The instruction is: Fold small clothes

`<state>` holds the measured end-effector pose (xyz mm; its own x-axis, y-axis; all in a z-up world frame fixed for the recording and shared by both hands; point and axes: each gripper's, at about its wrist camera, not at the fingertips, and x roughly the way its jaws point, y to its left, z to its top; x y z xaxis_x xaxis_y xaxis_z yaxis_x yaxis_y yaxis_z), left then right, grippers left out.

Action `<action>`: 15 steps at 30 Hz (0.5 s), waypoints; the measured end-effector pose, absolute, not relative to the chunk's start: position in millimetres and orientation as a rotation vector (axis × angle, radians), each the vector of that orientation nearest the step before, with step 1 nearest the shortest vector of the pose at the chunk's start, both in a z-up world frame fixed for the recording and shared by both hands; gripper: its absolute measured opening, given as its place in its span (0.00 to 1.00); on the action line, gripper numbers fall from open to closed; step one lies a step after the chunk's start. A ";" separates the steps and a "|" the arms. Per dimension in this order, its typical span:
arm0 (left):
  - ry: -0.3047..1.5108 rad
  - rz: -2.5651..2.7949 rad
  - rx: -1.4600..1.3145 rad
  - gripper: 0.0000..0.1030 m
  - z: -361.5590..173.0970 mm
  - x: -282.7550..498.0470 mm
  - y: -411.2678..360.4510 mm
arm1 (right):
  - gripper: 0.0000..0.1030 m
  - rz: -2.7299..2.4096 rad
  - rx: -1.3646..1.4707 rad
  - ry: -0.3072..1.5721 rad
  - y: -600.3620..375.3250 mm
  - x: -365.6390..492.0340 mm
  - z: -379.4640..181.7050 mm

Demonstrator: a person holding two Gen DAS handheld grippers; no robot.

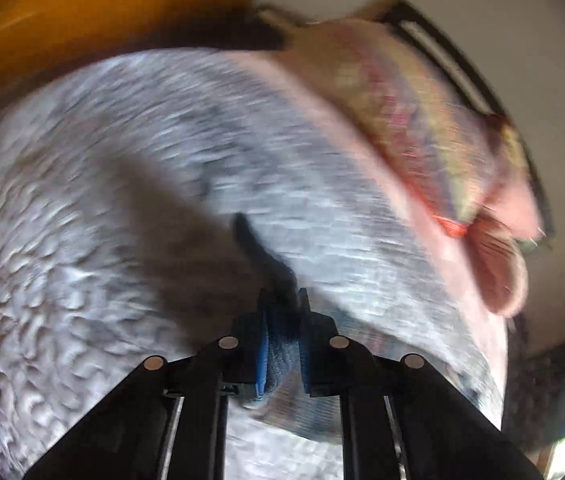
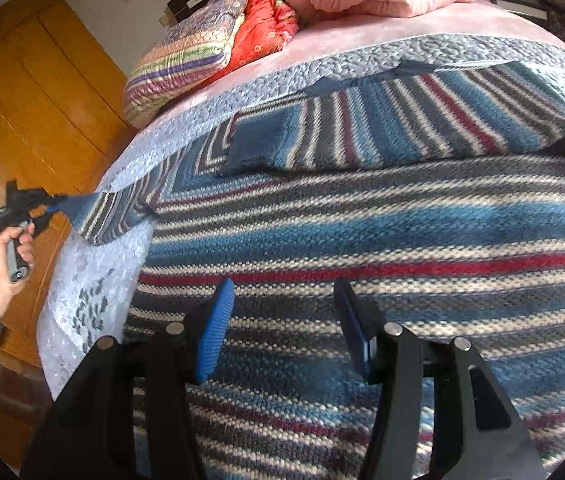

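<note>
In the blurred left wrist view, the left gripper point(image 1: 282, 344) is clamped on a fold of the striped knit sweater point(image 1: 278, 360) above the grey quilted bedspread point(image 1: 82, 240). In the right wrist view, the right gripper point(image 2: 286, 328) stands wide and holds nothing over the sweater point(image 2: 362, 220), which lies spread on the bedspread point(image 2: 94, 280) (its sleeve end pinched at far left by the left gripper point(image 2: 56, 204), held in a hand point(image 2: 6, 264)).

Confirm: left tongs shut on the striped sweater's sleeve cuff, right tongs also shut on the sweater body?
Not quite. The right tongs are open, hovering over the striped sweater without gripping it, per the right wrist view. The left tongs are indeed shut on the sleeve cuff.
</note>
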<state>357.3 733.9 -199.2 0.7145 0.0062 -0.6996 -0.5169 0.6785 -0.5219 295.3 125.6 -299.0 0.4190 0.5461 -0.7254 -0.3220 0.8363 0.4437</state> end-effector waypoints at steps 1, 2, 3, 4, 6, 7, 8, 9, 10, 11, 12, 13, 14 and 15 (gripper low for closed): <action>0.716 0.291 -0.767 0.12 -187.4 361.9 721.2 | 0.51 0.550 0.258 1.000 120.9 295.3 -294.2; 0.704 0.254 -0.748 0.12 -173.9 367.5 705.4 | 0.51 0.546 0.262 0.997 116.0 295.0 -289.6; 0.688 0.206 -0.724 0.12 -157.2 376.7 682.8 | 0.51 0.545 0.267 0.995 112.5 295.0 -286.3; 0.681 0.168 -0.712 0.12 -146.3 383.8 665.6 | 0.51 0.544 0.280 0.994 105.8 295.0 -281.0; 0.673 0.087 -0.679 0.12 -126.0 402.3 623.7 | 0.51 0.541 0.295 0.993 97.6 295.1 -275.6; 0.673 0.053 -0.671 0.12 -120.4 409.5 605.5 | 0.51 0.537 0.304 0.992 91.5 295.1 -272.0; 0.675 0.020 -0.661 0.12 -115.3 418.1 587.8 | 0.51 0.533 0.313 0.989 85.7 294.8 -269.3; 0.676 -0.011 -0.639 0.12 -109.9 428.4 565.9 | 0.51 0.530 0.318 0.988 82.4 294.6 -267.9; 0.681 -0.042 -0.623 0.12 -107.2 439.7 543.6 | 0.51 0.524 0.325 0.986 76.0 294.3 -265.7; 0.685 -0.057 -0.617 0.12 -107.4 444.5 532.9 | 0.51 0.521 0.330 0.984 71.9 294.0 -264.4; 0.696 -0.078 -0.604 0.12 -108.7 455.5 513.3 | 0.51 0.518 0.333 0.981 67.6 293.7 -263.4; 0.704 -0.091 -0.594 0.12 -111.1 462.9 499.4 | 0.51 0.515 0.335 0.981 63.4 293.8 -263.3; 0.714 -0.104 -0.586 0.12 -114.4 468.9 486.7 | 0.51 0.513 0.336 0.981 60.9 294.2 -263.6; 0.730 -0.121 -0.575 0.12 -121.9 476.2 469.6 | 0.51 0.511 0.338 0.983 57.5 294.8 -264.4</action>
